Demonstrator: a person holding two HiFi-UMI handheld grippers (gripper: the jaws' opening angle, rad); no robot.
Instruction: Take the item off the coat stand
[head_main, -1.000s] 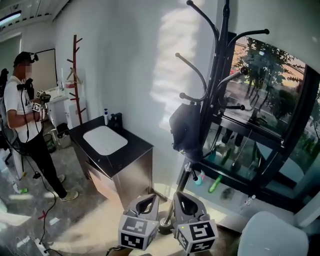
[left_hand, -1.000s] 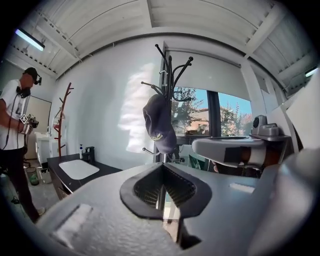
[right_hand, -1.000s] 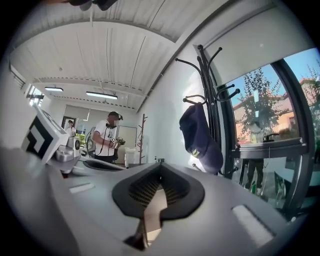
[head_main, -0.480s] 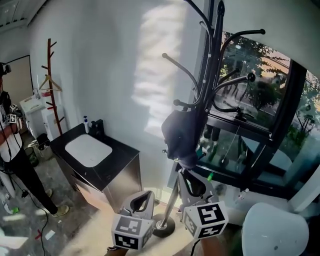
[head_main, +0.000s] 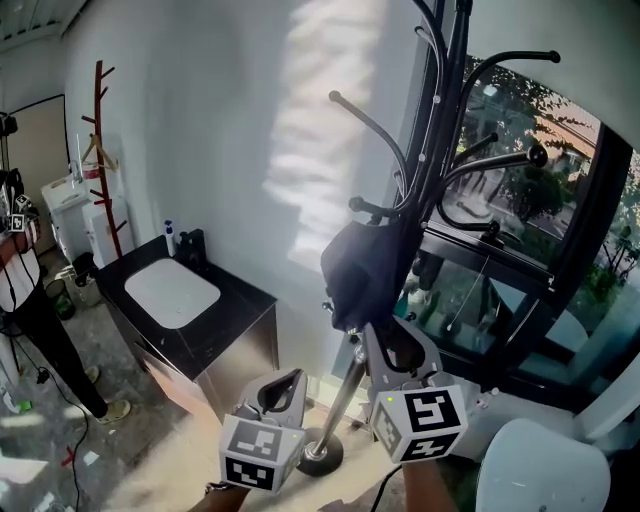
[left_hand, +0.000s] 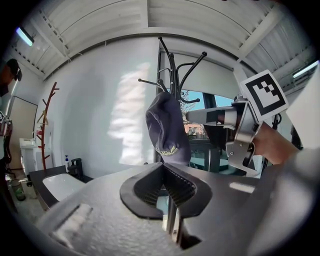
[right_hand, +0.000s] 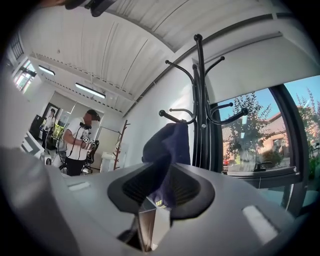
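Observation:
A dark navy cap (head_main: 362, 270) hangs from a hook of the black coat stand (head_main: 440, 120) by the window. My right gripper (head_main: 378, 328) is raised right under the cap. Its jaws are opening, and the cap's (right_hand: 167, 145) lower edge hangs loosely between them without being pinched. In the right gripper view the gripper (right_hand: 167, 169) looks up along the stand's pole (right_hand: 200, 100). My left gripper (head_main: 296, 377) stays lower, near the stand's base, shut and empty. The left gripper view shows its closed jaws (left_hand: 162, 167) below the cap (left_hand: 165, 125), with the right gripper (left_hand: 194, 116) reaching in from the right.
The stand's round base (head_main: 320, 458) rests on the floor between the grippers. A black cabinet with a white sink (head_main: 172, 292) stands to the left, a wooden coat stand (head_main: 100, 150) behind it. A person (head_main: 20, 290) stands at far left. A white rounded object (head_main: 540, 470) sits bottom right.
My right gripper has risen up to the cap's lower edge and its jaws have parted. The left gripper stayed low. The head view swung slightly.

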